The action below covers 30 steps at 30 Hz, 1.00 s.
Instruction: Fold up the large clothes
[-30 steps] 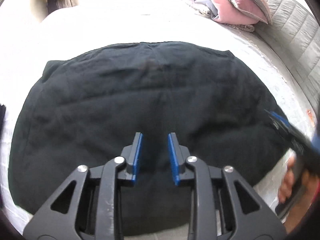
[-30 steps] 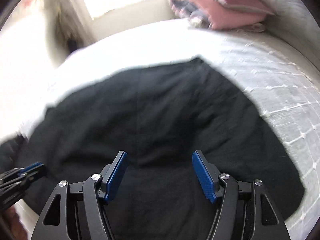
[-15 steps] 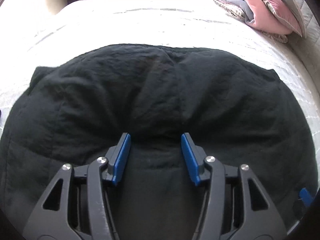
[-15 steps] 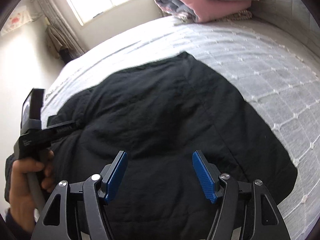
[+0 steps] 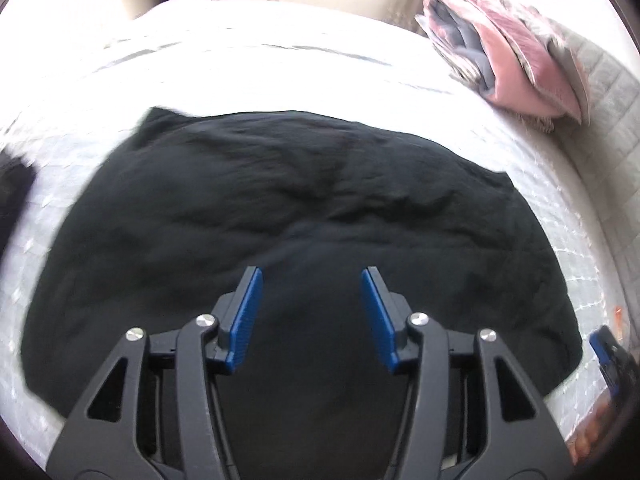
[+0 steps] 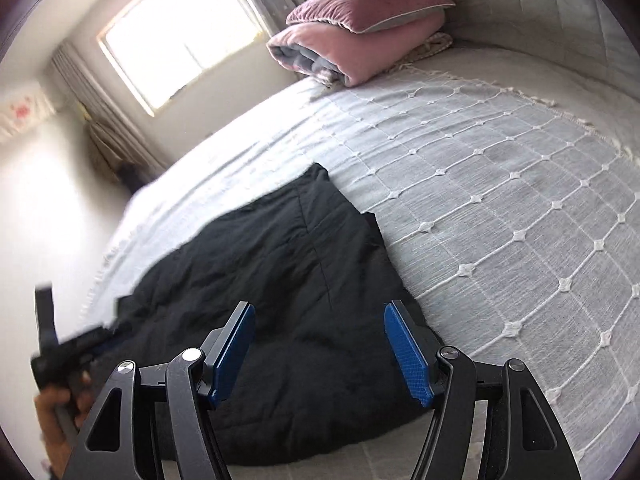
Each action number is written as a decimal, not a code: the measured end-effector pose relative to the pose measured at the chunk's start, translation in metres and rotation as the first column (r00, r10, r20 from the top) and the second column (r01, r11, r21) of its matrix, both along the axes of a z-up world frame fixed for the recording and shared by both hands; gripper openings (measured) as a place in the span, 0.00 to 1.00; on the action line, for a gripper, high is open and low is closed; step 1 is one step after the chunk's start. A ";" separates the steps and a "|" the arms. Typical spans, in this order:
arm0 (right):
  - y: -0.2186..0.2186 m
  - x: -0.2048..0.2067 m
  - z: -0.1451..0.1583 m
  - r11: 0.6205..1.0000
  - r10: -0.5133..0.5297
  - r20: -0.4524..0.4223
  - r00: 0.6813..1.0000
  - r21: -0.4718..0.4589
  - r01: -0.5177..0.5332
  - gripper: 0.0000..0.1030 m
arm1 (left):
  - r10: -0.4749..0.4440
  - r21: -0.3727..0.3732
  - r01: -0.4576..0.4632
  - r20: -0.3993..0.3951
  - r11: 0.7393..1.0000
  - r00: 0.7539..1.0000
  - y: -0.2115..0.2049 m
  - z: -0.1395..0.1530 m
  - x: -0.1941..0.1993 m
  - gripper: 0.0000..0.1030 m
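Note:
A large black garment (image 5: 280, 216) lies folded into a broad flat slab on the white bedspread (image 5: 280, 60). It also shows in the right wrist view (image 6: 288, 280). My left gripper (image 5: 311, 312) is open and empty, held above the garment's near middle. My right gripper (image 6: 320, 348) is open and empty, above the garment's near right part. The right gripper's blue tip (image 5: 604, 344) shows at the left view's lower right edge. The left gripper (image 6: 72, 356) shows blurred at the right view's lower left, in a hand.
Folded pink and grey quilts and pillows (image 6: 360, 36) are stacked at the head of the bed by the padded headboard (image 6: 520, 8). A window (image 6: 180, 36) and curtains stand beyond the bed. Another dark cloth (image 5: 14, 196) lies at the left edge.
My left gripper has opened wider and pulled back and up from the garment. My right gripper has swung right and lifted, staying open. The garment lies still.

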State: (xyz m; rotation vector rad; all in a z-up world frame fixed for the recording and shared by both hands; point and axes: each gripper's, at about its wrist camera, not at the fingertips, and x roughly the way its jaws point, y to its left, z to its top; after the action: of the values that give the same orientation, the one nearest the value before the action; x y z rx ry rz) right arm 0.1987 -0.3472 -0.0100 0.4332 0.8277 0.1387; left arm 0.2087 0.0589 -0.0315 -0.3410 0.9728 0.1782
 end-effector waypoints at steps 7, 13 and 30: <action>0.028 -0.012 -0.004 0.966 0.229 -0.072 0.971 -0.110 -0.236 0.36 | 0.248 -0.011 -0.248 -0.010 0.969 0.969 0.099 -0.004 -0.098 0.52; 0.055 -0.038 -0.007 0.888 0.336 -0.130 0.933 -0.287 -0.360 0.36 | 0.279 0.030 -0.277 -0.100 0.960 0.955 0.119 -0.047 -0.124 0.31; 0.029 0.005 -0.076 0.957 0.209 -0.226 0.951 -0.155 -0.247 0.08 | 0.261 0.112 -0.254 -0.047 0.961 0.964 0.123 -0.062 -0.131 0.25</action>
State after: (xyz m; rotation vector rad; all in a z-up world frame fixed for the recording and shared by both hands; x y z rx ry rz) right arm 0.2037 -0.3182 -0.0858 0.1793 1.0872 0.2342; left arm 0.0777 0.1816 -0.0935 -0.3669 0.9731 0.4783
